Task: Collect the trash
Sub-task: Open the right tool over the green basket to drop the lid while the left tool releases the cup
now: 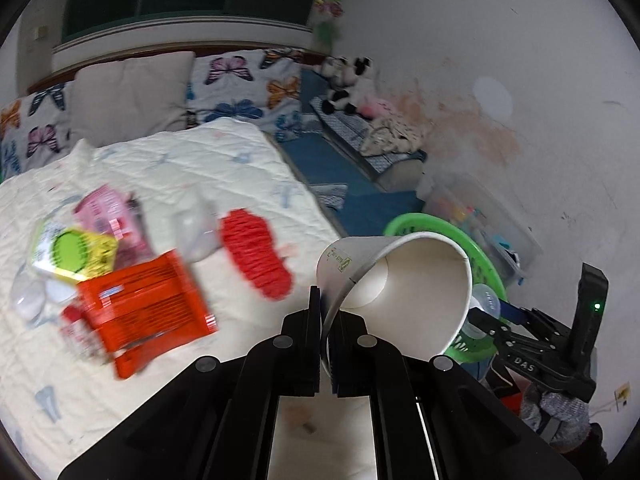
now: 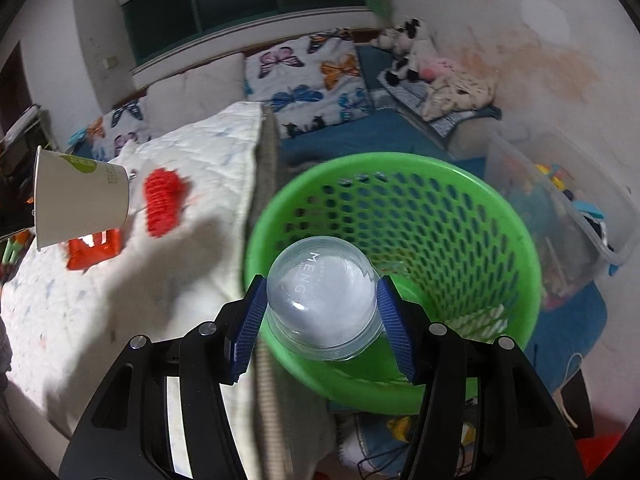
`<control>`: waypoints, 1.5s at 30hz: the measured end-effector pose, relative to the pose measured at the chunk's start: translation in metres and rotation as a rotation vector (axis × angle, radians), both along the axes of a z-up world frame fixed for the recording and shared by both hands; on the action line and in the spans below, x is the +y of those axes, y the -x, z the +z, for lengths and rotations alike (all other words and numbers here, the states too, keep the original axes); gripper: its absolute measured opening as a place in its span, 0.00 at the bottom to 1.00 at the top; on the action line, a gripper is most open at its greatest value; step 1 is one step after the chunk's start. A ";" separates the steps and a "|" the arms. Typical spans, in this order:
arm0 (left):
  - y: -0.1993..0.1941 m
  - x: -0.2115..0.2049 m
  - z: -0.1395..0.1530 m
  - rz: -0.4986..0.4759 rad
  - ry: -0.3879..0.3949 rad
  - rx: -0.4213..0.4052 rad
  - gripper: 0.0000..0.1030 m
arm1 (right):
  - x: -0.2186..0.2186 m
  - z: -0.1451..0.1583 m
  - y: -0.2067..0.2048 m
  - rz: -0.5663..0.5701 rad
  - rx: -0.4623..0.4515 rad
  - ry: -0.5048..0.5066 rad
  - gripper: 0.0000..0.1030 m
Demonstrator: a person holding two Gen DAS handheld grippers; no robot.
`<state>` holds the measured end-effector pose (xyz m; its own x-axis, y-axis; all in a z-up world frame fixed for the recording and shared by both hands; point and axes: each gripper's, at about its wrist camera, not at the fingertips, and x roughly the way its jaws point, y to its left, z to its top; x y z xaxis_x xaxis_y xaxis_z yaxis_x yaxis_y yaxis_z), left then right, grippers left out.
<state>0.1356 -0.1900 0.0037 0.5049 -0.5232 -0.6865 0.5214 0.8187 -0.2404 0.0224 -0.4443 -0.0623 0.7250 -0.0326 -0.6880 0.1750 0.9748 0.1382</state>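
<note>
So, left gripper [image 1: 326, 344] pinched nearly shut on the rim wall of a white paper cup [image 1: 404, 292], one finger outside the wall and one inside. Cup tipped on its side, open mouth facing back toward the camera, small green logo on its outer wall. Same cup seen from the right wrist view too, off at the far left, hanging over the bed.

Right gripper [image 2: 322, 312] about half open but clamped on a clear plastic cup [image 2: 322, 300], blue pads [image 2: 252, 320] pressing both sides. Cup held bottom toward the lens, faint white lettering on it. Sitting right over the near rim of a green mesh basket [image 2: 460, 216], which stands on the floor just beside the bed edge. Something pale lying at the bottom of the basket, hard to make out.

Further out on the white quilt [image 1: 180, 152]: a little heap of trash, all motion-blurred. Orange-red wrapper [image 1: 148, 304] in front, yellow pack with a green circle [image 1: 76, 254] behind it, pink packet [image 1: 108, 212] further back, some clear plastic bits around the pile. Red fuzzy-looking thing [image 1: 256, 256] lying apart from the heap, between it and the paper cup.

Beyond that, butterfly-print pillows [image 1: 236, 92] by the window, black-and-white plush toy [image 1: 346, 84] against the wall, and a clear storage bin [image 2: 560, 208] full of stuff just past the basket.
</note>
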 end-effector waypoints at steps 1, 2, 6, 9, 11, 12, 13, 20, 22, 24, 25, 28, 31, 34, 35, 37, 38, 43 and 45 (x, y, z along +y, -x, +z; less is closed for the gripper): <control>-0.001 -0.007 0.000 -0.012 0.000 0.003 0.04 | -0.005 -0.002 0.000 -0.010 0.003 -0.001 0.55; -0.003 -0.014 -0.001 -0.028 -0.001 0.006 0.04 | -0.010 -0.003 -0.001 -0.018 0.008 0.001 0.55; -0.007 -0.047 -0.003 -0.083 -0.023 0.014 0.04 | -0.024 -0.010 -0.001 -0.046 0.020 0.003 0.56; -0.008 -0.069 -0.005 -0.115 -0.037 0.017 0.04 | -0.034 -0.013 0.000 -0.063 0.023 -0.006 0.56; -0.008 -0.082 -0.006 -0.135 -0.042 0.022 0.04 | -0.040 -0.016 0.002 -0.074 0.026 -0.008 0.56; -0.008 -0.087 -0.007 -0.143 -0.044 0.022 0.04 | -0.042 -0.016 0.004 -0.076 0.026 -0.010 0.58; -0.008 -0.091 -0.008 -0.150 -0.048 0.021 0.04 | -0.045 -0.017 0.005 -0.081 0.025 -0.012 0.60; -0.009 -0.124 -0.021 -0.197 -0.077 0.043 0.04 | -0.056 -0.015 0.014 -0.106 0.017 -0.022 0.64; -0.009 -0.134 -0.026 -0.212 -0.078 0.053 0.04 | -0.056 -0.014 0.017 -0.113 0.011 -0.022 0.64; -0.008 -0.142 -0.030 -0.229 -0.078 0.064 0.04 | -0.058 -0.012 0.022 -0.119 0.003 -0.026 0.65; -0.008 -0.145 -0.032 -0.235 -0.080 0.070 0.04 | -0.059 -0.012 0.024 -0.122 -0.002 -0.028 0.65; -0.006 -0.156 -0.041 -0.252 -0.091 0.077 0.05 | -0.062 -0.009 0.031 -0.135 -0.014 -0.030 0.66; -0.004 -0.160 -0.049 -0.261 -0.097 0.102 0.10 | -0.064 -0.008 0.038 -0.144 -0.020 -0.035 0.66; -0.003 -0.160 -0.053 -0.262 -0.092 0.107 0.16 | -0.064 -0.007 0.042 -0.148 -0.024 -0.037 0.66; -0.004 -0.159 -0.054 -0.259 -0.091 0.110 0.22 | -0.064 -0.007 0.043 -0.148 -0.025 -0.040 0.66; -0.003 -0.155 -0.053 -0.242 -0.079 0.100 0.44 | -0.063 -0.006 0.043 -0.149 -0.026 -0.039 0.66; -0.002 -0.154 -0.052 -0.239 -0.081 0.087 0.44 | -0.062 -0.006 0.044 -0.149 -0.026 -0.039 0.66; 0.002 -0.146 -0.048 -0.233 -0.073 0.078 0.45 | -0.057 -0.002 0.047 -0.144 -0.035 -0.035 0.66; 0.004 -0.138 -0.045 -0.222 -0.064 0.074 0.46 | -0.055 0.000 0.048 -0.141 -0.040 -0.034 0.66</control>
<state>0.1321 -0.3284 -0.0415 0.3290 -0.5703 -0.7527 0.6732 0.7006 -0.2366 -0.0259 -0.4991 -0.0619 0.7415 -0.1131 -0.6614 0.3034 0.9357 0.1800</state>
